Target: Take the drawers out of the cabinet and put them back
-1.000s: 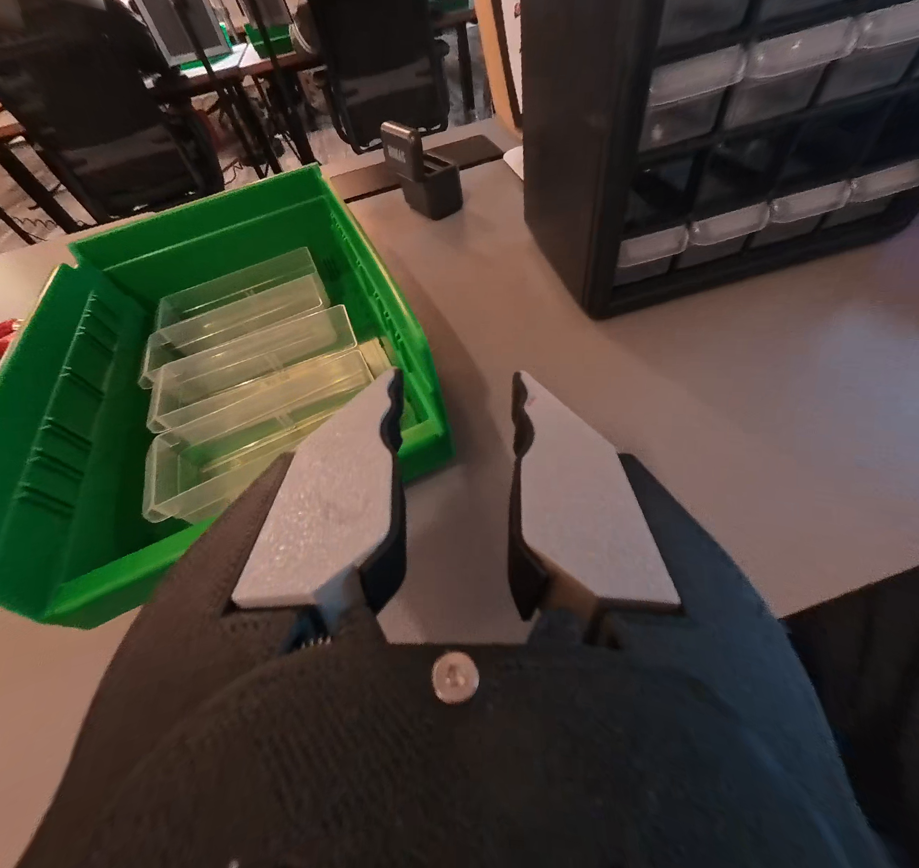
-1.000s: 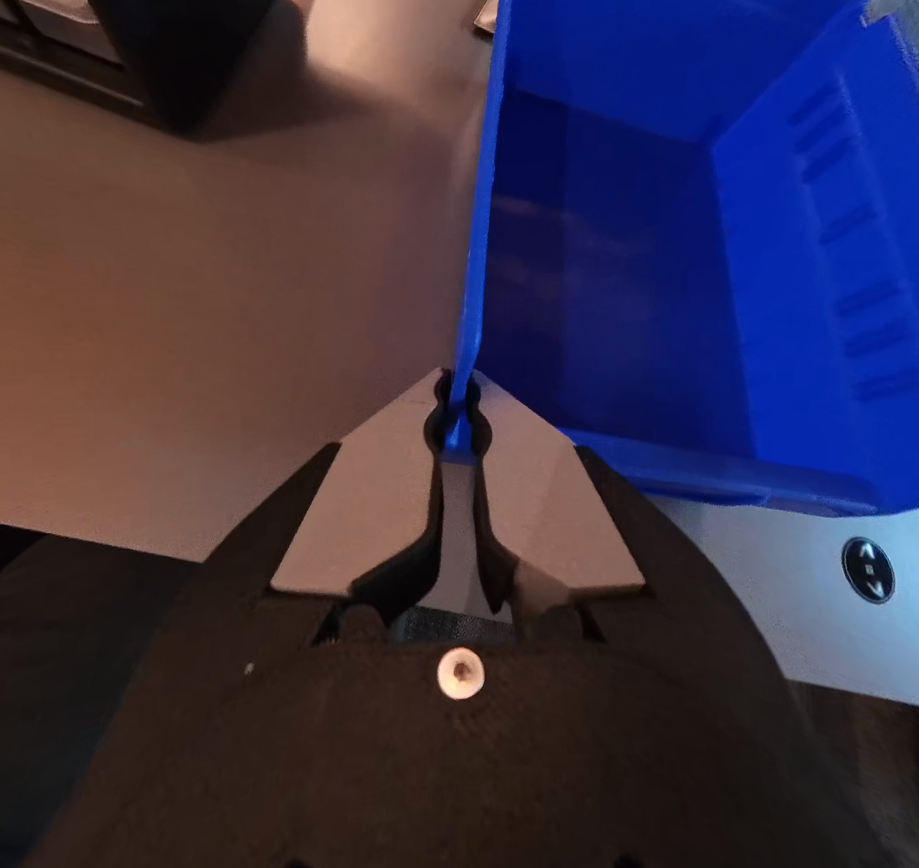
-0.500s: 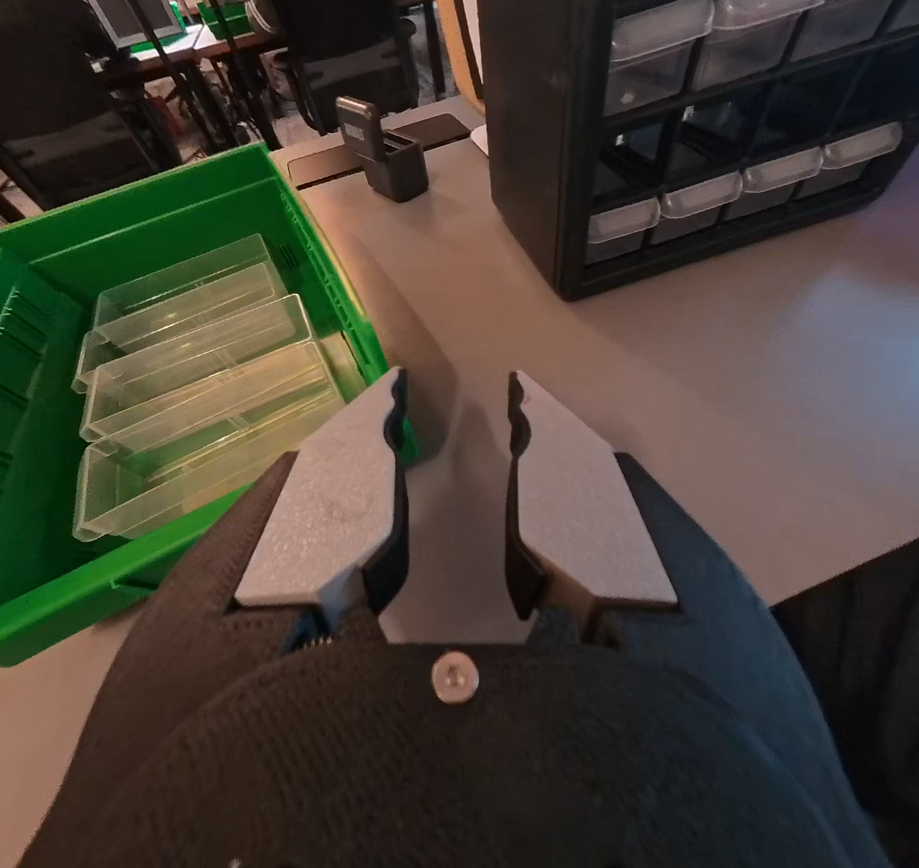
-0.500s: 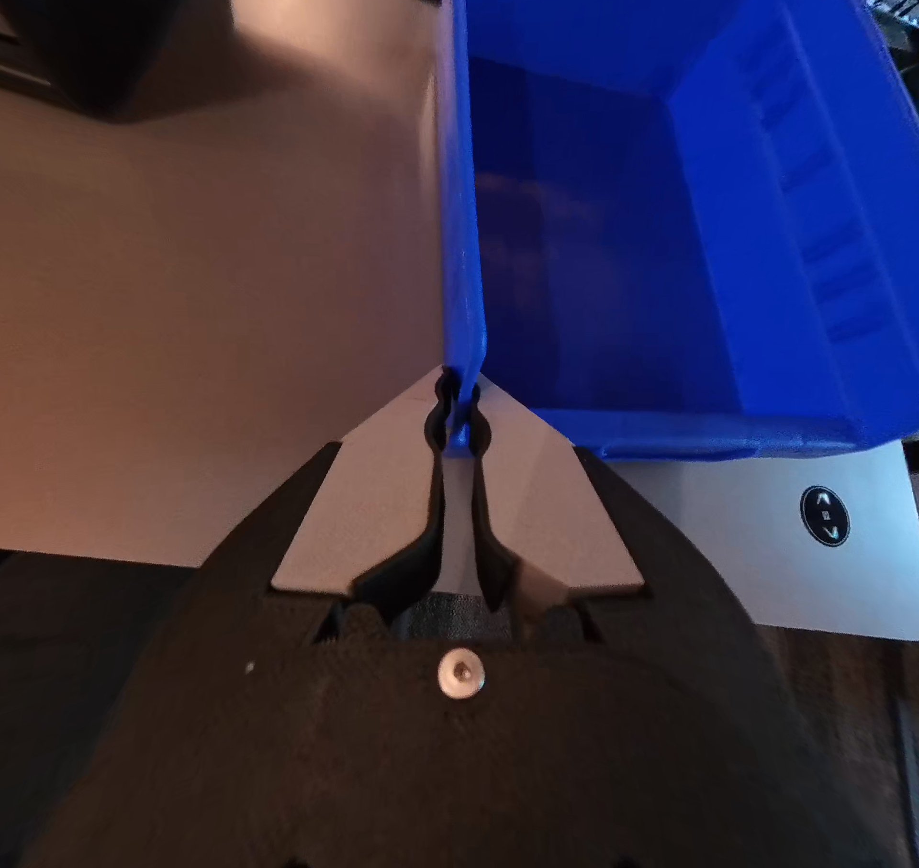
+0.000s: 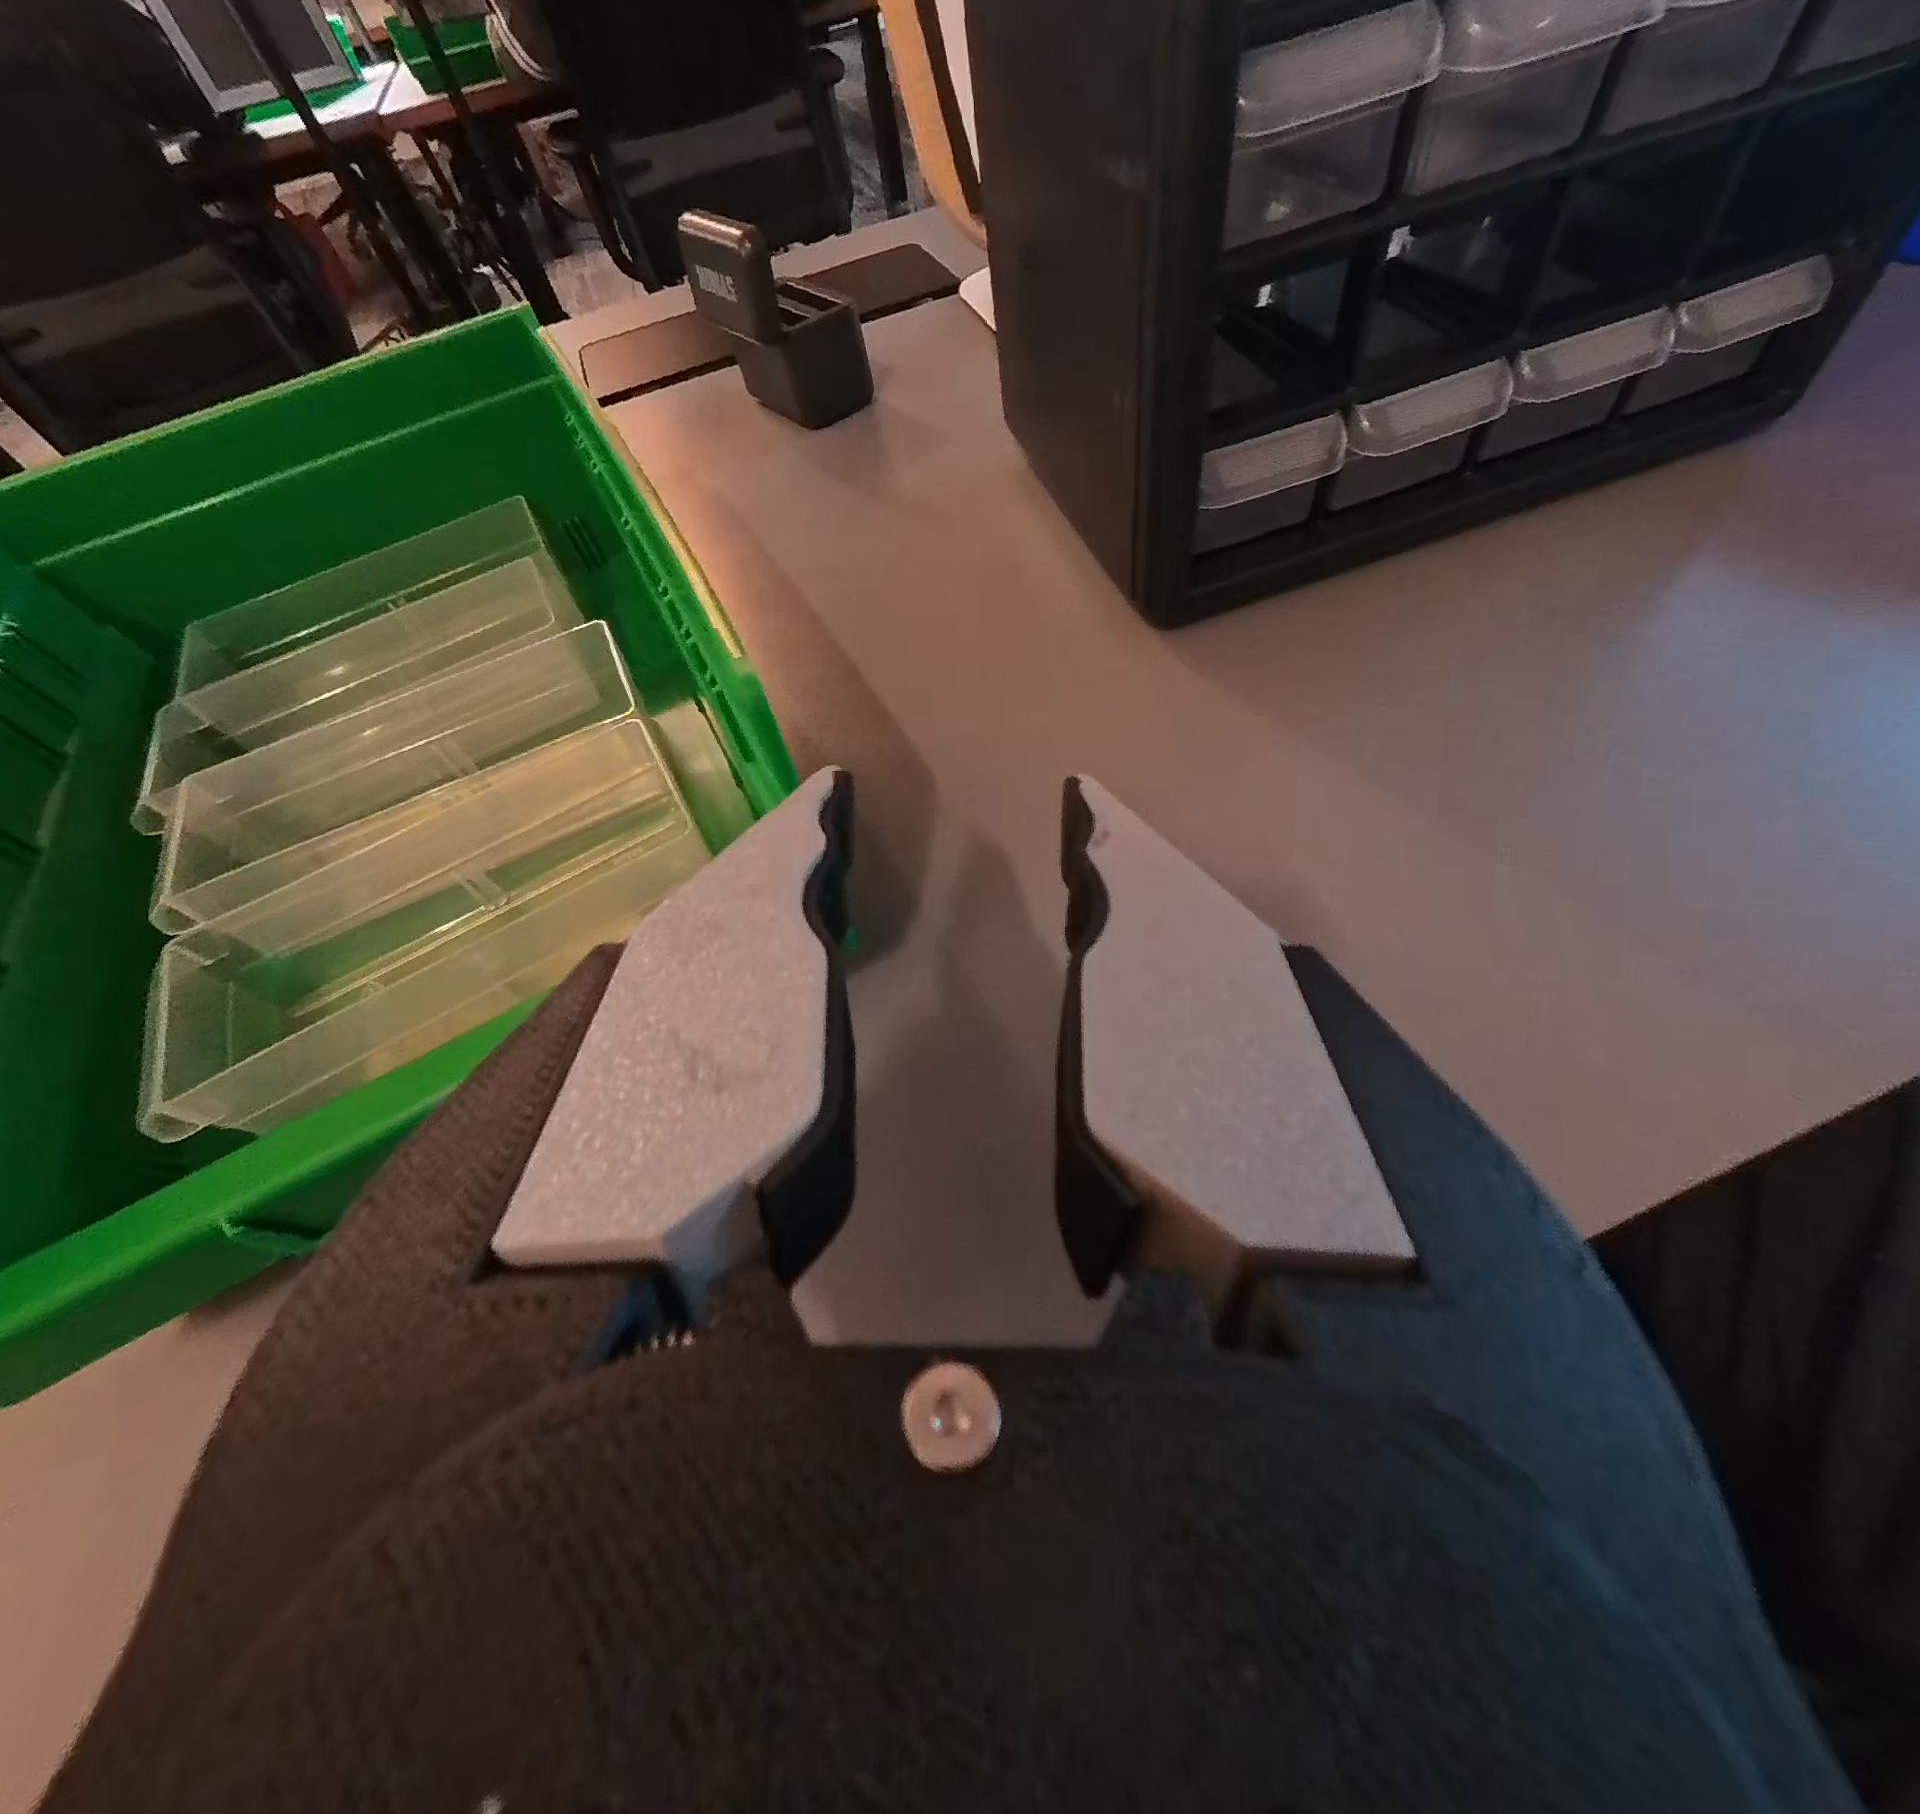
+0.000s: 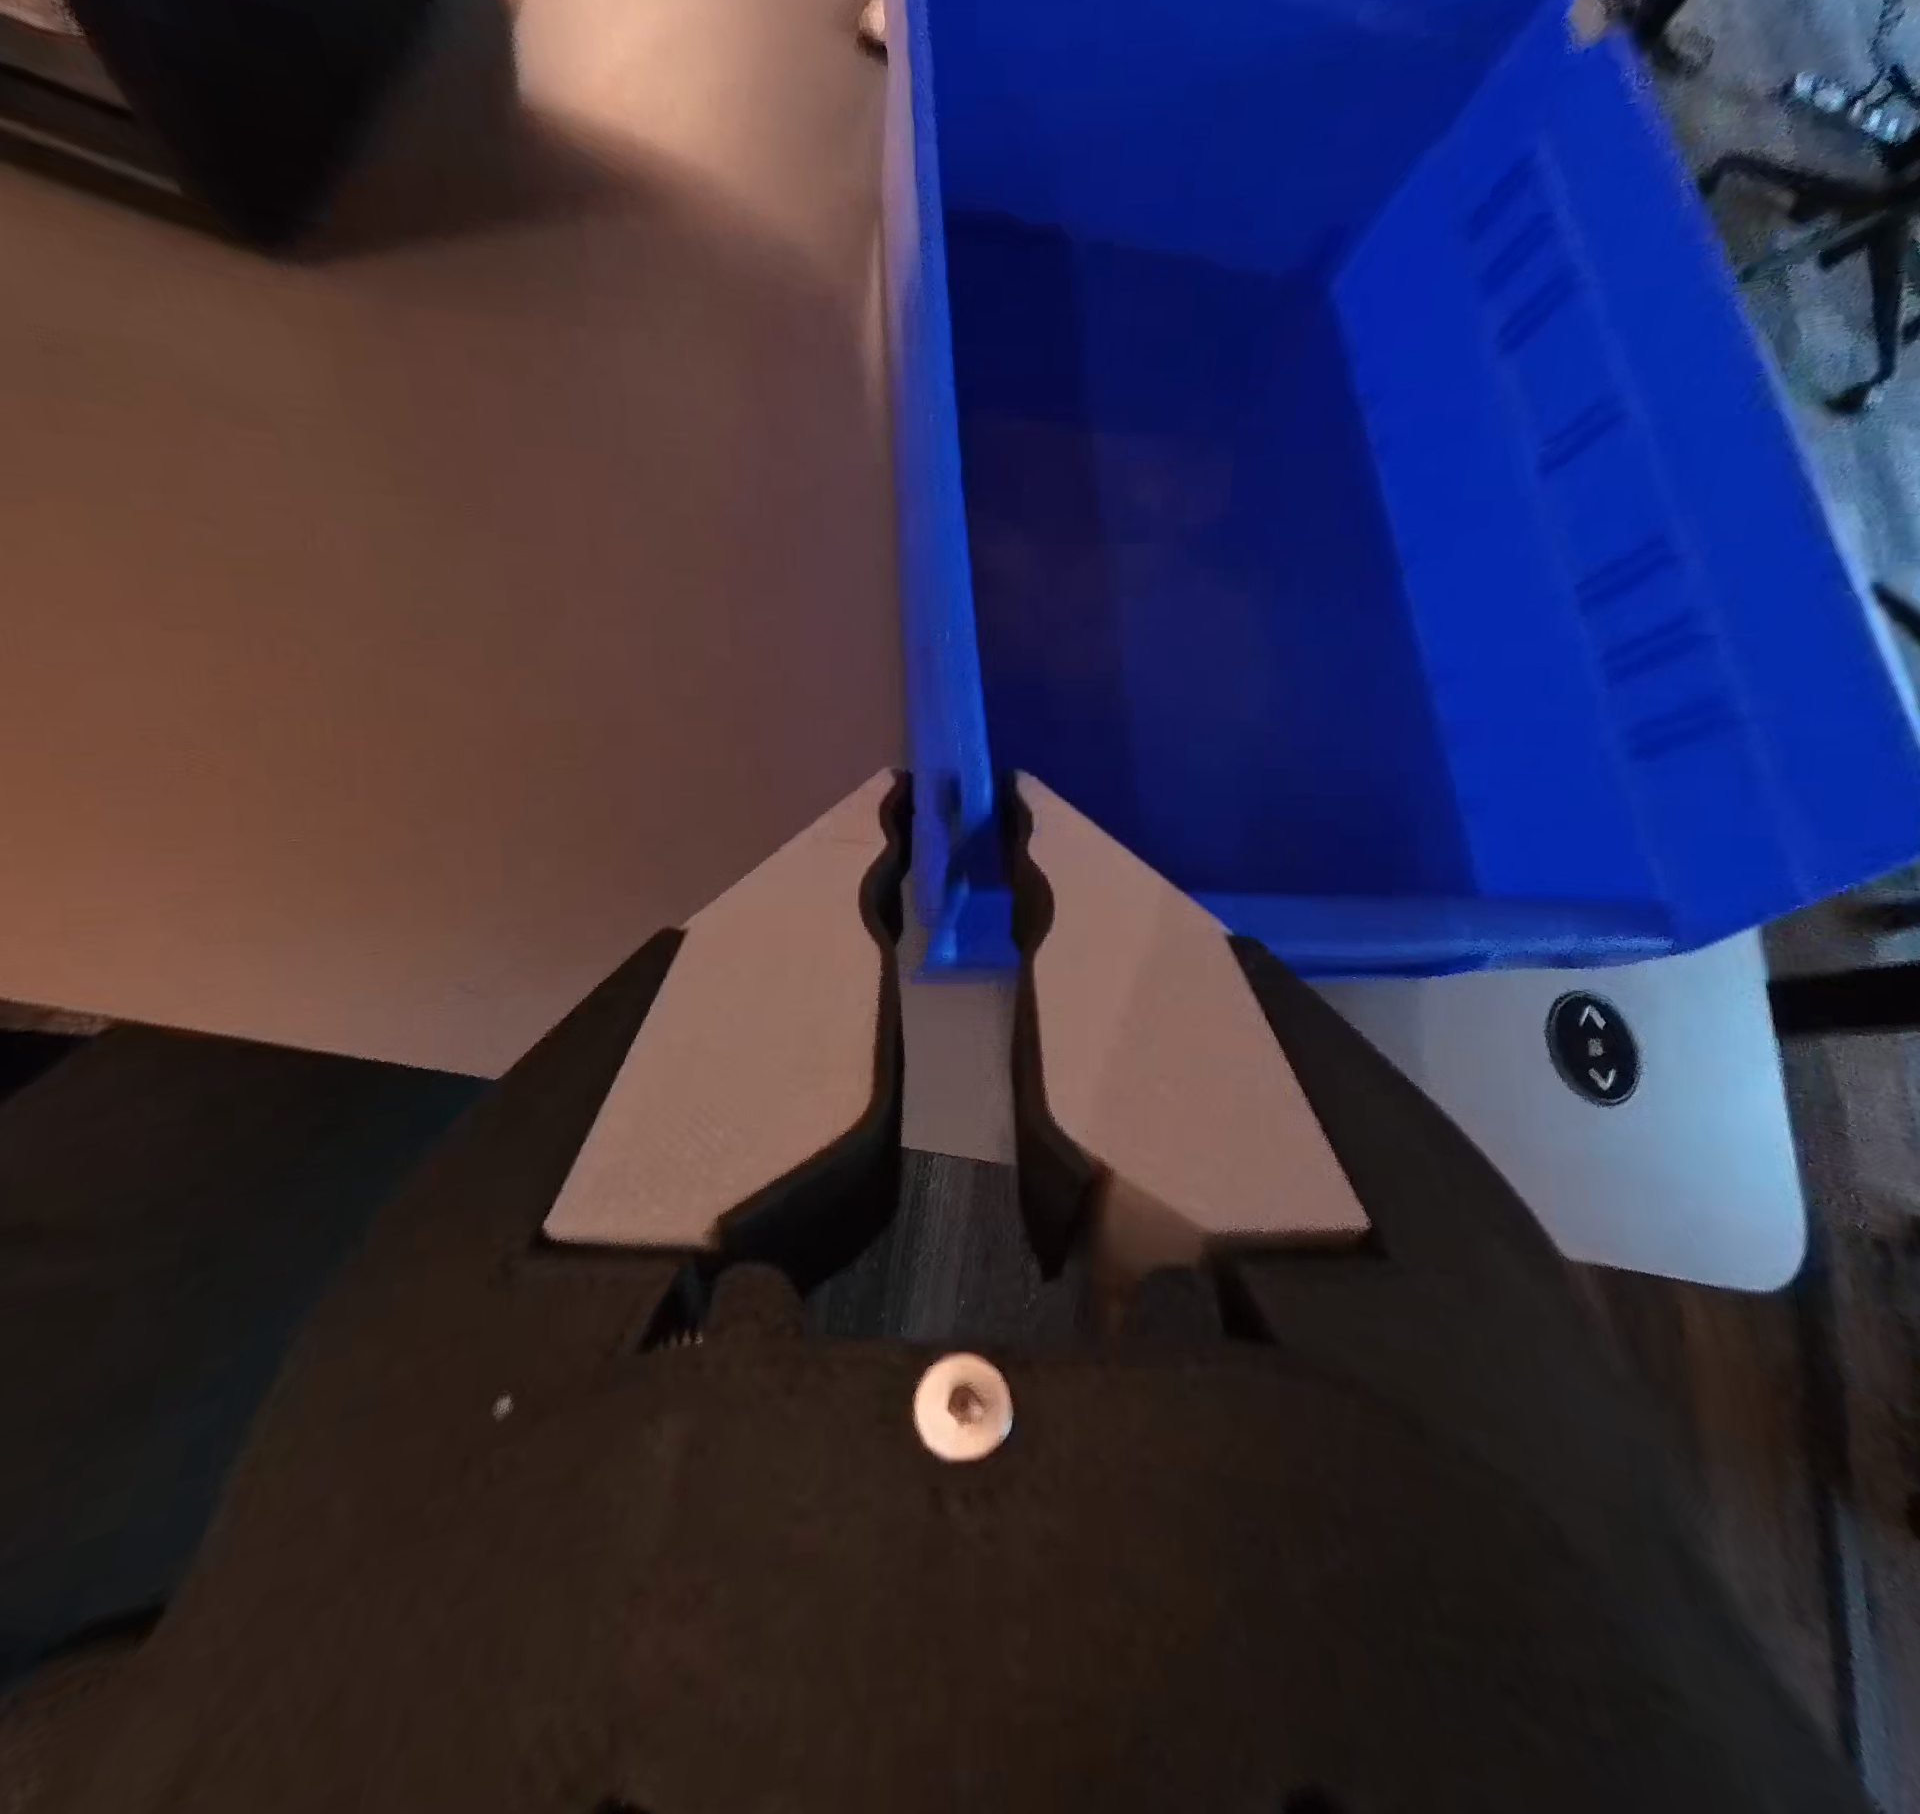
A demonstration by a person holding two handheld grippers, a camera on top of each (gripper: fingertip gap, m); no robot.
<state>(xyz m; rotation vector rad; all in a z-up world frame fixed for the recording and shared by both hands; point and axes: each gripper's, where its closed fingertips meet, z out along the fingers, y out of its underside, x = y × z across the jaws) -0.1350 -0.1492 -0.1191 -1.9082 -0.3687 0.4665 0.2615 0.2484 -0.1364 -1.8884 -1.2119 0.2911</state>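
My left hand-held gripper (image 5: 957, 860) hung released over the bench (image 5: 1299, 777), its fingers well apart with nothing between them, the left fingertip just over the near right corner of the green bin (image 5: 343, 434). My right hand-held gripper (image 6: 957, 865) straddled the near left corner of the blue bin (image 6: 1558, 538), one finger either side of the wall; the fingers looked slightly parted, so I judged the grip loose or just letting go, though I could not tell for sure. The blue bin looked empty and sat at the bench's near right corner, beside a round button (image 6: 1593, 1047).

Farther off, three clear drawers (image 5: 405, 798) lay side by side in the green bin. At the far side of the bench the cabinet (image 5: 1455, 237) stood with one row of slots dark and open, other rows filled. By my reckoning the removal was done or nearly so; the return of the drawers was all left.
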